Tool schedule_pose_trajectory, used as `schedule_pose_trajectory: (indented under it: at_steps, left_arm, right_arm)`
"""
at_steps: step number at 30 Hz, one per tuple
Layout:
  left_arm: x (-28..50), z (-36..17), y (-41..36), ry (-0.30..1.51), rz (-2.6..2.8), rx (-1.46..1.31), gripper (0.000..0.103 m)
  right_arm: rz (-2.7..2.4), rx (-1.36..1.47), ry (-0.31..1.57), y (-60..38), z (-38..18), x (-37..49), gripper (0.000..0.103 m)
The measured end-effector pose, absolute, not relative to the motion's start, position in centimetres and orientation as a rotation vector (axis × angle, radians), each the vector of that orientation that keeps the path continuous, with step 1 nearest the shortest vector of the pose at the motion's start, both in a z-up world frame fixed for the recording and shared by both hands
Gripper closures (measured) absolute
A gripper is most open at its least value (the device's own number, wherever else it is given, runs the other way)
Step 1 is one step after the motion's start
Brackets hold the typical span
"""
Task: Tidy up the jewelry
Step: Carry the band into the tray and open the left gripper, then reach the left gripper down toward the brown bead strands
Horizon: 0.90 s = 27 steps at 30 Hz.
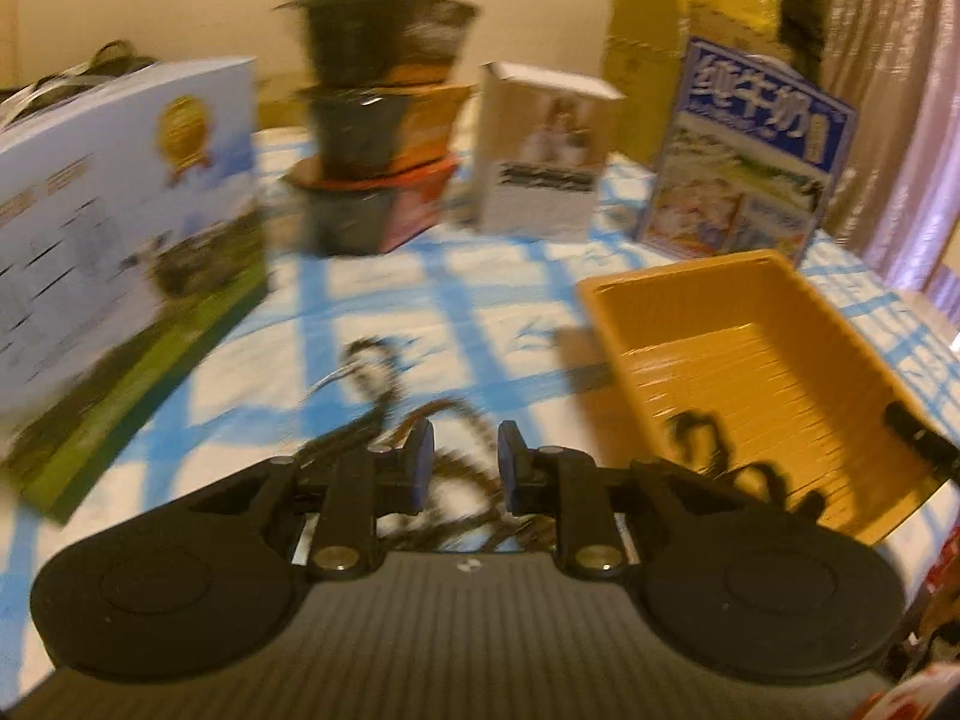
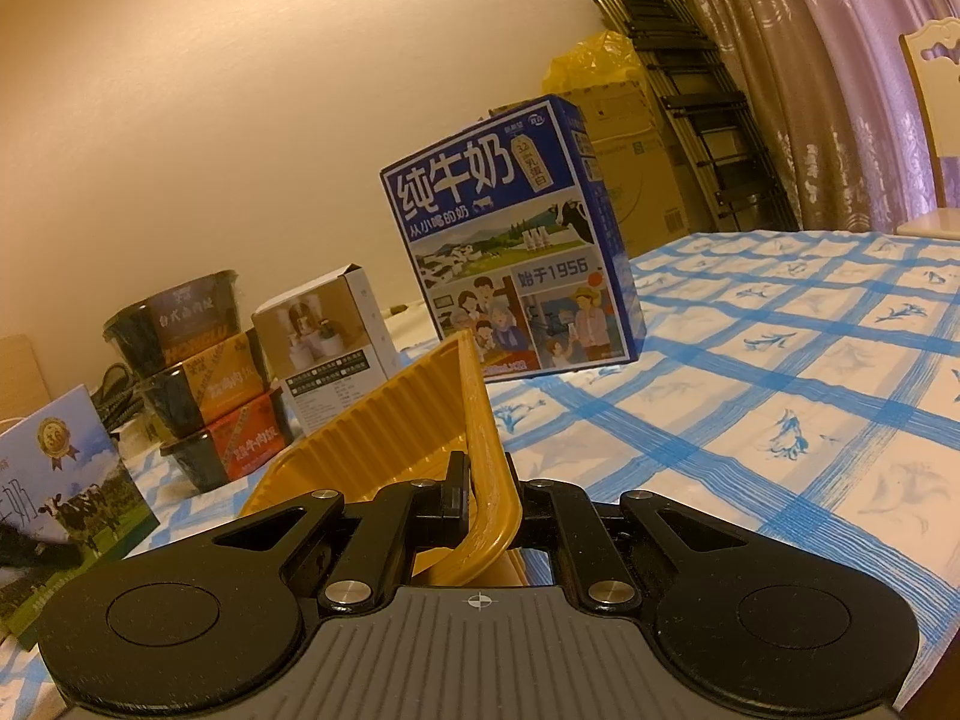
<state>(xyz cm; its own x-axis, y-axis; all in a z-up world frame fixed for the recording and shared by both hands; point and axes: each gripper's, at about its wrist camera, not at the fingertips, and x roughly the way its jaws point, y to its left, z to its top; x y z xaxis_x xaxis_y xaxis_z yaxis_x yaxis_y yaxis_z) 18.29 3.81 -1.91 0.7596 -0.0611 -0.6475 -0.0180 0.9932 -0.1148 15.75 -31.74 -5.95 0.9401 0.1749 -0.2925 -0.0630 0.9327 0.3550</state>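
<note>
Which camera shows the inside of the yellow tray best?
The left wrist camera. It looks down into the yellow tray, showing its ribbed floor and a dark piece of jewelry inside. The right wrist camera sees only the tray's outer wall and rim, pinched in the right gripper.

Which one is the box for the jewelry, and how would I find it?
Look at the table with the blue checked cloth. In front of the tall blue milk carton sits a low yellow tray with ribbed walls, and the right gripper pinches its rim. It is the only open, yellow thing there; a dark necklace already lies inside.
</note>
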Motion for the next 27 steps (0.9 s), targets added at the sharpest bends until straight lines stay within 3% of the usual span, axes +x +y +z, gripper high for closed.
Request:
schedule_pose_trajectory:
  at_steps: [10, 27]
  left_arm:
    - [15.1, -3.8, 6.4, 0.776, 0.045, -0.121, 0.083]
    - [18.6, -6.8, -1.4, 0.724, -0.147, 0.109, 0.084]
  right_arm:
    - [0.123, 0.35, 0.327, -31.8, -5.9, 15.7, 0.096]
    - [0.124, 0.35, 0.328, -31.7, -5.9, 15.7, 0.096]
